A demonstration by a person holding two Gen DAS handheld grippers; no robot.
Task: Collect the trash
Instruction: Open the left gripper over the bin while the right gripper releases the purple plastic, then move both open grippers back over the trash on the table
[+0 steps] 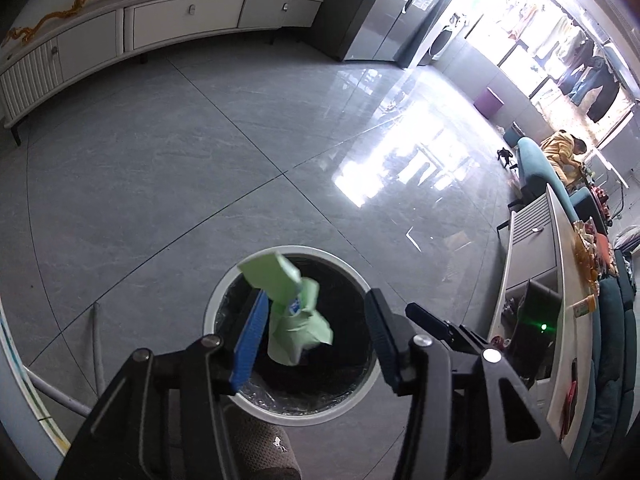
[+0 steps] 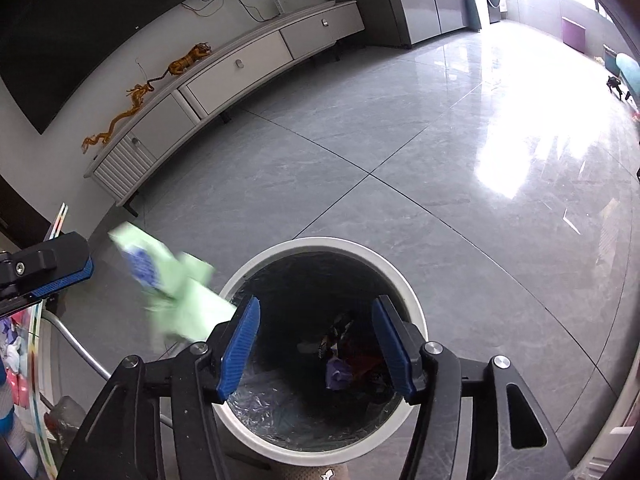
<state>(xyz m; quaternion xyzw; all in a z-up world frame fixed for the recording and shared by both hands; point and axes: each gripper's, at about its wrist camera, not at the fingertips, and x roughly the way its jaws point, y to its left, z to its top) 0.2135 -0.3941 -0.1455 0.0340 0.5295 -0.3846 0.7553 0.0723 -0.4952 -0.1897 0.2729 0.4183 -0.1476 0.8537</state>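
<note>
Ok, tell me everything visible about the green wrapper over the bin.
The green wrapper is a crumpled pale-green packet, paper or thin plastic by its look, with a small blue printed patch. It hangs between the open left gripper fingers, apparently loose, above the white bin. The right wrist view shows it motion-blurred beside the rim, near the left gripper's blue pad.

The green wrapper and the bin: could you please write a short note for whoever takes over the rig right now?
Left tongs: open, over the white bin. The green wrapper lies loose between the fingers, not pinched, and looks blurred as if dropping.
Right tongs: open, empty, above the bin mouth.
Bin: lined with a clear bag; dark and purple scraps already lie at the bottom.
Done: some trash is in. Left: check the wrapper lands inside; in the right view it sits near the rim's left edge. The tabletop at right holds more clutter, possibly trash.
</note>
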